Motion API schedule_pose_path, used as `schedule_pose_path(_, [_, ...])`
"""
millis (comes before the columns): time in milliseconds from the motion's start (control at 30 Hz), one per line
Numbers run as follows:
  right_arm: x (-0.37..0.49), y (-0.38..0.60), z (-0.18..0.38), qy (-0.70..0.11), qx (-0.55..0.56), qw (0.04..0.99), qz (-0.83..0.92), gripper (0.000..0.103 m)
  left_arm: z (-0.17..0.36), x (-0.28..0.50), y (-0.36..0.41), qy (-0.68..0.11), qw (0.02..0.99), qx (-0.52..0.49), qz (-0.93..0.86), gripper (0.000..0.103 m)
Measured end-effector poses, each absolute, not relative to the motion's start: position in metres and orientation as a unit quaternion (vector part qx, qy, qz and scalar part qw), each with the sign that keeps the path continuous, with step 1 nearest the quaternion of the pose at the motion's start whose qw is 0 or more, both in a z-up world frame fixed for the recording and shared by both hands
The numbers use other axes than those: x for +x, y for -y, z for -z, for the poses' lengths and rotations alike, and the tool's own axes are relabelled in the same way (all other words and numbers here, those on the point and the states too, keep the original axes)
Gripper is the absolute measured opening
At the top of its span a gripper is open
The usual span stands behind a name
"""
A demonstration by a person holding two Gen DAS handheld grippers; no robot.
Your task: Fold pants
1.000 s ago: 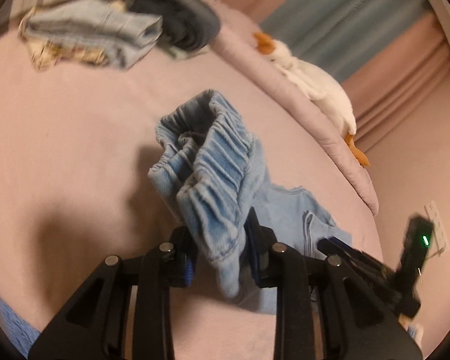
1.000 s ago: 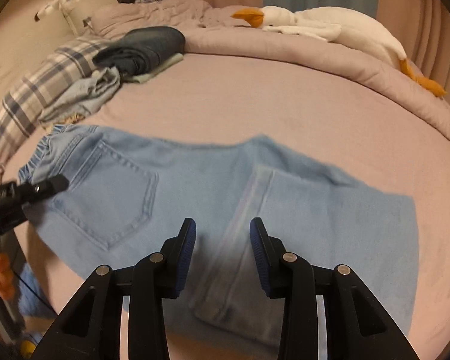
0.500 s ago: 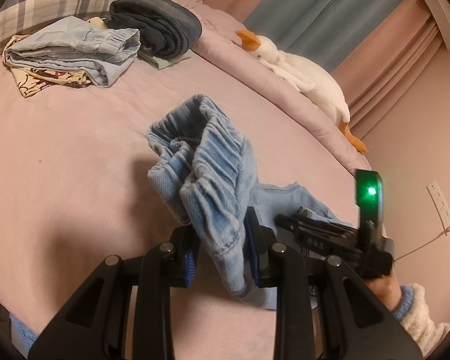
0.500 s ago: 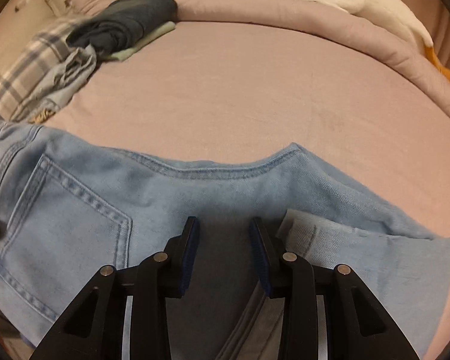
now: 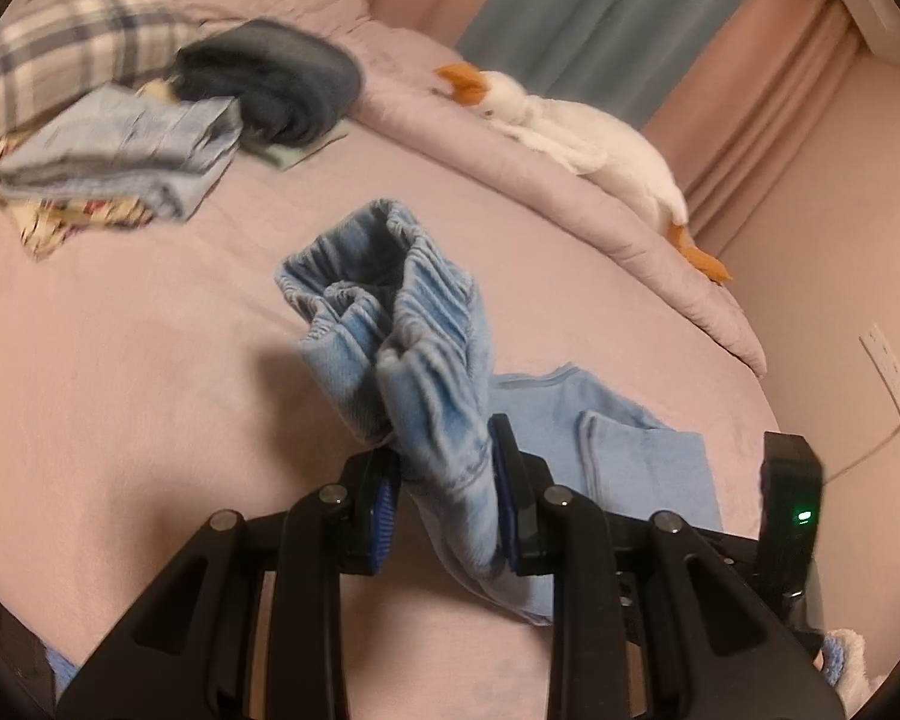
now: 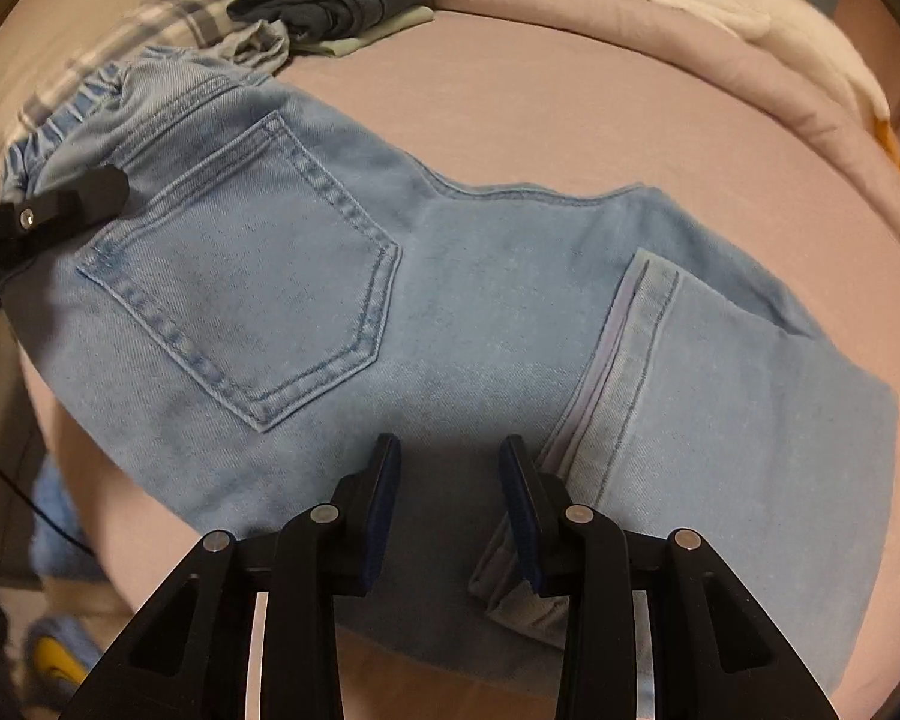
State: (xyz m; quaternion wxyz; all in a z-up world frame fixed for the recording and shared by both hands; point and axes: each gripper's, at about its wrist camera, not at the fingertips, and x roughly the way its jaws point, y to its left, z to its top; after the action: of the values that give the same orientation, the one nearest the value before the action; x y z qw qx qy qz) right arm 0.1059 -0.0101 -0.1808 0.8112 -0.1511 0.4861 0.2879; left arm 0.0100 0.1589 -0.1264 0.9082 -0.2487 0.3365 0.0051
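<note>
Light blue jeans [image 6: 450, 300] lie folded on the pink bed, back pocket [image 6: 252, 264] up, leg hems folded over at the right. My left gripper [image 5: 444, 480] is shut on the elastic waistband [image 5: 402, 312] and holds it bunched up off the bed; its finger also shows at the left in the right wrist view [image 6: 72, 204]. My right gripper [image 6: 450, 480] is open and empty, hovering just above the middle of the jeans near the folded leg hem [image 6: 624, 348].
Folded clothes sit at the head of the bed: a dark pair [image 5: 276, 84], a light blue pair [image 5: 120, 156] and a plaid pillow [image 5: 66, 54]. A white plush goose [image 5: 576, 132] lies on the rolled pink duvet [image 5: 630, 228]. A wall socket [image 5: 891, 372] is to the right.
My left gripper kept its hold on the waistband and shifted a little. My right gripper swung over the jeans, so the back pocket now sits ahead of it.
</note>
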Motion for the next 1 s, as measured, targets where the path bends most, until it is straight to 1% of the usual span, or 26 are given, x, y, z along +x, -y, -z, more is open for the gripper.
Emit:
schedule_pose_path(167, [0.102,0.057,0.156,-0.464,-0.031,0.830,-0.309,0.038,0.099,0.024,-0.121,-0.322,0.923,-0.208,0.032,0.027])
schedule_pose_path(300, [0.114,0.112,0.153,-0.460,0.077,0.834,-0.294,0.038,0.085,0.037,-0.077,-0.317,0.931,-0.165,0.071,0.027])
schedule_pose_path(333, [0.116,0.125,0.154,-0.460,0.105,0.832,-0.291,0.039,0.084,0.038,-0.069,-0.317,0.932,-0.155,0.077,0.027])
schedule_pose_path(367, [0.118,0.141,0.158,-0.460,0.141,0.826,-0.293,0.043,0.084,0.041,-0.057,-0.318,0.934,-0.142,0.085,0.026])
schedule_pose_path(467, [0.125,0.180,0.173,-0.449,0.243,0.802,-0.310,0.051,0.090,0.050,-0.024,-0.325,0.933,-0.109,0.110,0.026])
schedule_pose_path(533, [0.121,0.188,0.188,-0.448,0.306,0.778,-0.318,0.053,0.098,0.056,-0.007,-0.337,0.929,-0.091,0.121,0.026])
schedule_pose_path(633, [0.132,0.205,0.215,-0.423,0.459,0.697,-0.352,0.054,0.112,0.065,0.012,-0.361,0.919,-0.066,0.140,0.029])
schedule_pose_path(700, [0.133,0.211,0.221,-0.397,0.514,0.664,-0.369,0.060,0.124,0.070,0.021,-0.382,0.911,-0.058,0.148,0.030])
schedule_pose_path(733, [0.132,0.213,0.225,-0.390,0.537,0.648,-0.373,0.069,0.131,0.073,0.027,-0.393,0.905,-0.048,0.155,0.031])
schedule_pose_path(767, [0.134,0.213,0.230,-0.390,0.556,0.631,-0.375,0.073,0.136,0.074,0.030,-0.399,0.902,-0.042,0.157,0.033])
schedule_pose_path(833, [0.137,0.206,0.239,-0.402,0.577,0.598,-0.384,0.073,0.145,0.077,0.035,-0.418,0.893,-0.032,0.166,0.036])
schedule_pose_path(900, [0.134,0.203,0.240,-0.407,0.581,0.588,-0.389,0.073,0.150,0.078,0.035,-0.426,0.887,-0.032,0.175,0.044])
schedule_pose_path(967, [0.134,0.206,0.238,-0.413,0.573,0.593,-0.386,0.073,0.154,0.075,0.036,-0.437,0.879,-0.034,0.186,0.073])
schedule_pose_path(1000, [0.135,0.206,0.236,-0.421,0.566,0.596,-0.384,0.073,0.155,0.073,0.034,-0.437,0.880,-0.035,0.183,0.074])
